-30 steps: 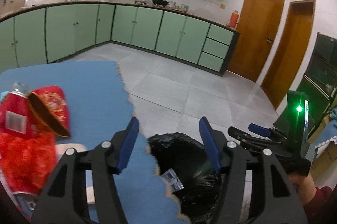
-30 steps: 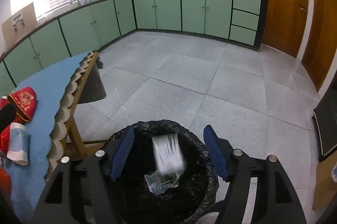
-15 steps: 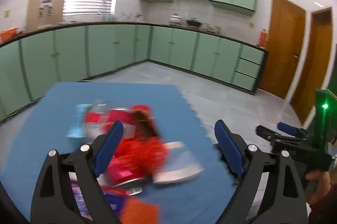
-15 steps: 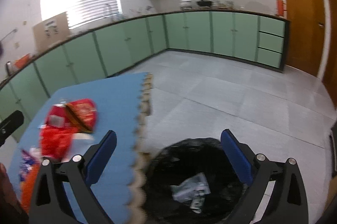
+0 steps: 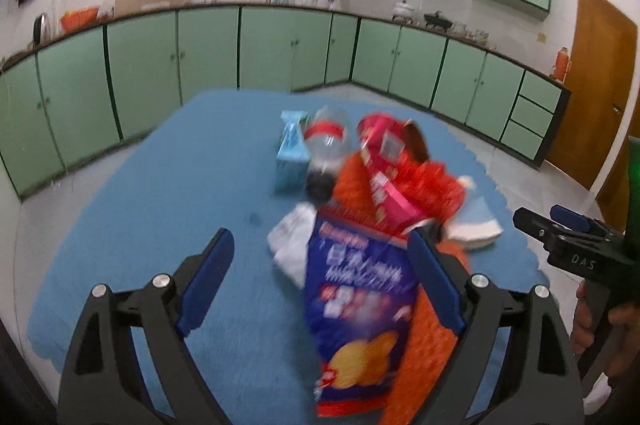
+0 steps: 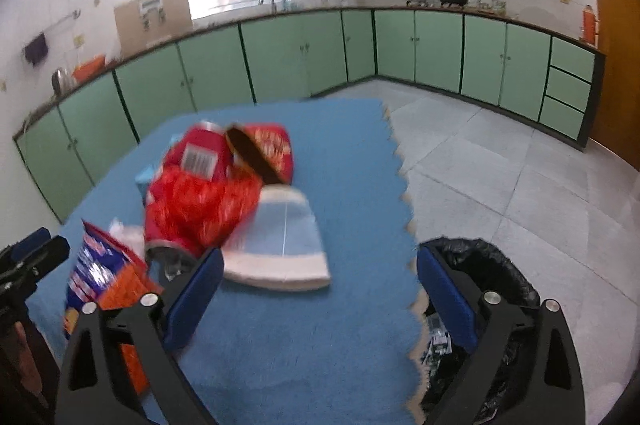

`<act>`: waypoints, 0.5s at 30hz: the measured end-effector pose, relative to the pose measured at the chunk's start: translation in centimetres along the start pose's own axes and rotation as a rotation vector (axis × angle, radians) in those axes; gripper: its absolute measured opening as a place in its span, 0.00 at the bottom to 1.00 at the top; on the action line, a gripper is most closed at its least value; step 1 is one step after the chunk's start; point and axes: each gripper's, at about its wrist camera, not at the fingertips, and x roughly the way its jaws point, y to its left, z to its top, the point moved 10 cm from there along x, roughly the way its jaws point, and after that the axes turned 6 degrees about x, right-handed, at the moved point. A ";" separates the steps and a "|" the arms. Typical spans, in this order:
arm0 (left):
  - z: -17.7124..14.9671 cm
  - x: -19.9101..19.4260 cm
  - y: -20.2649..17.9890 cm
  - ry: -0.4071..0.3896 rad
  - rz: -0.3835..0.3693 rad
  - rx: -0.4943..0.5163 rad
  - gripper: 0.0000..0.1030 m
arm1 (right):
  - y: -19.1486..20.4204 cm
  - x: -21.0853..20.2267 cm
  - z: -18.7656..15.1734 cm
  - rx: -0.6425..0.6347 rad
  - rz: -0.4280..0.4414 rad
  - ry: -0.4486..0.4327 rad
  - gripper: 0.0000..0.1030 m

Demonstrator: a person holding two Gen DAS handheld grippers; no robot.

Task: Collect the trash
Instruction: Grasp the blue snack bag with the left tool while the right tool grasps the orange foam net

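A heap of trash lies on the blue-covered table (image 5: 160, 205): a blue chip bag (image 5: 360, 289), red wrappers (image 5: 408, 177), a clear bottle (image 5: 326, 145), a light blue carton (image 5: 292, 153) and a white tissue (image 5: 292, 241). My left gripper (image 5: 320, 245) hovers open over the near end of the chip bag, pads clear of it. My right gripper (image 6: 320, 261) stands wide with its jaws closing a little, nothing between them, just short of a pale blue and white packet (image 6: 280, 241). The black-lined bin (image 6: 480, 273) stands off the table's right edge, holding scraps.
An orange bag (image 5: 432, 345) lies under the chip bag. A red box with a brown flap (image 6: 260, 149) tops the heap. Green cabinets (image 6: 280, 57) line the far walls, with grey tiled floor (image 6: 500, 153) to the right. A hand (image 5: 600, 329) holds the right gripper.
Both views have swung left from the bin to the table and its trash heap. Both pairs of jaws stand wider than a second ago. A paper scrap dropped into the bin.
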 end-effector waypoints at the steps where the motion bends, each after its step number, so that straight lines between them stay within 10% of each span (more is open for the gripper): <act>1: -0.5 0.3 0.0 0.012 -0.004 -0.007 0.83 | 0.1 0.2 -0.2 -0.001 -0.005 0.007 0.90; 15: -4.0 2.6 -0.2 0.088 -0.100 -0.057 0.74 | 2.0 0.1 -1.2 -0.053 0.001 0.017 0.87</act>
